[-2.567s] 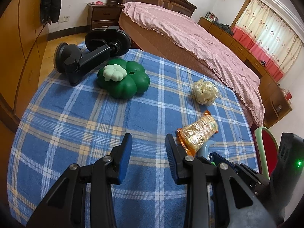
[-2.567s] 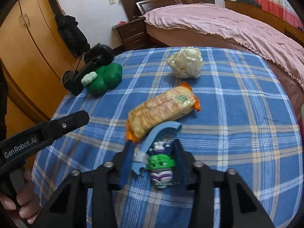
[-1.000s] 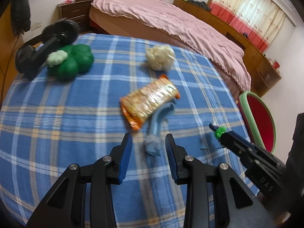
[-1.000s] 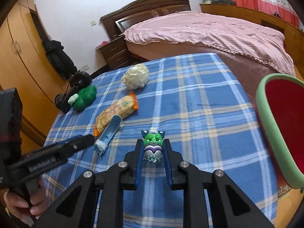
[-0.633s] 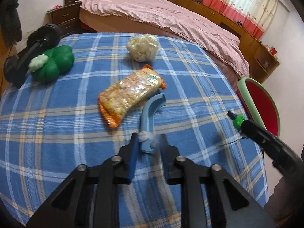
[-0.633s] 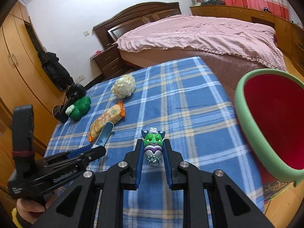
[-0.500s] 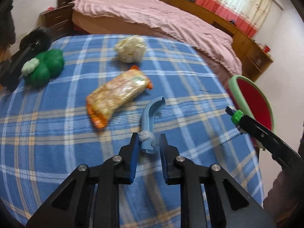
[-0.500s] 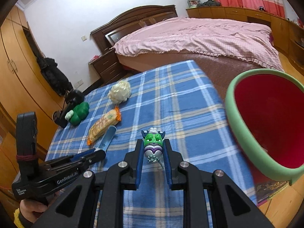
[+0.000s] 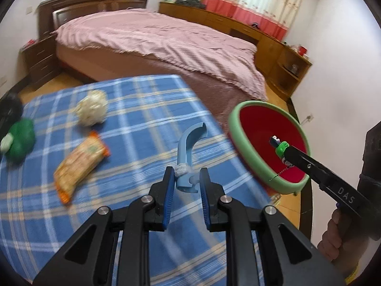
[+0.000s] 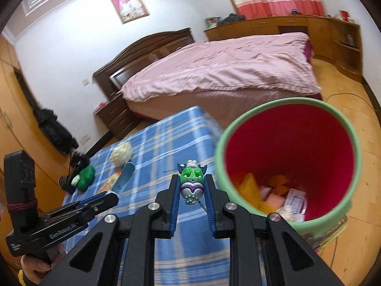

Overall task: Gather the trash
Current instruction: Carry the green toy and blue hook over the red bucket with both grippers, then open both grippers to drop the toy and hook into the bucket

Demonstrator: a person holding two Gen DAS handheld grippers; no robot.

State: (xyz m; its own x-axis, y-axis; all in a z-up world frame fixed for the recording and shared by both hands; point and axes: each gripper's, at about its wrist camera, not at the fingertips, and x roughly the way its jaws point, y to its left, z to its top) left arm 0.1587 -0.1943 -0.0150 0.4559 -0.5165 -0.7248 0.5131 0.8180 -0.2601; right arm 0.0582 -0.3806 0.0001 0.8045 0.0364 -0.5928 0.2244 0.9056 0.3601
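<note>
The task looks partly done: the red bin (image 10: 293,157) with the green rim, standing on the floor off the table's (image 9: 133,109) right edge, already holds several wrappers and scraps at its bottom. The right gripper (image 10: 191,190) has its fingers nearly closed on a small green and purple toy figure (image 10: 192,181) with a bead chain, and in the left wrist view that figure hangs over the bin's mouth, so it seems ready to be dropped. The left gripper (image 9: 184,183) has its fingers pressed close on the lower end of a curved blue plastic piece (image 9: 189,152), which it holds above the table near the right edge. Left on the table are a snack packet (image 9: 81,162) toward the middle, a crumpled white paper ball (image 9: 91,110) nearer the far edge, and, at the left edge, a green clover-shaped thing (image 9: 19,140) and a black object (image 9: 9,109) that may not be trash at all. Compared with the earliest frames, the left fingers, then wide apart and empty over the table, have just been closing and now clamp the blue piece, which has left the cloth; the right gripper, which was gripping the figure on the table, has carried it over to the bin.
</note>
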